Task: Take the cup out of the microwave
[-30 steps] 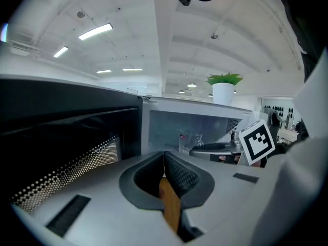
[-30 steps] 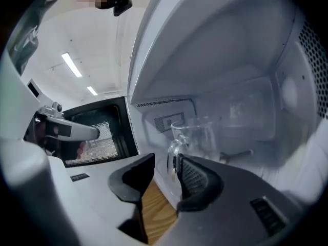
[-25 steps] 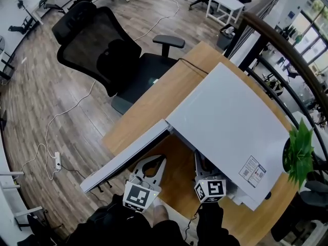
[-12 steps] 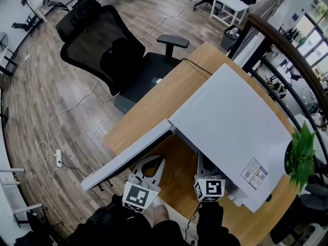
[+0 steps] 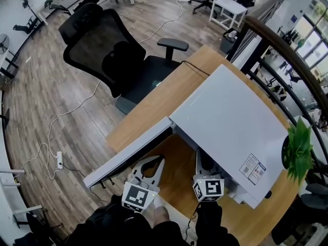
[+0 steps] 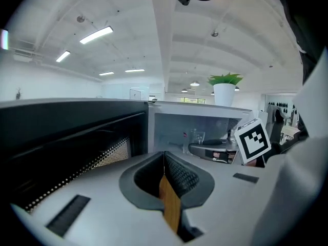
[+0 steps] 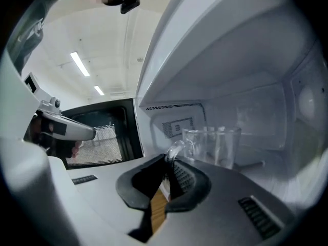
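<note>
A white microwave stands on the wooden desk with its door swung open to the left. Inside it stands a clear glass cup with a handle. My right gripper reaches into the cavity and is shut on that handle. The head view shows only its marker cube at the opening. In front of the open door my left gripper is shut with nothing in it. The left gripper view shows the cup small, deep in the cavity.
A black office chair stands past the desk's far side. At the right of the microwave is a green potted plant. A white cable and a power strip lie on the wooden floor at the left.
The head view has shifted slightly. Both grippers stay where they were at the microwave's opening.
</note>
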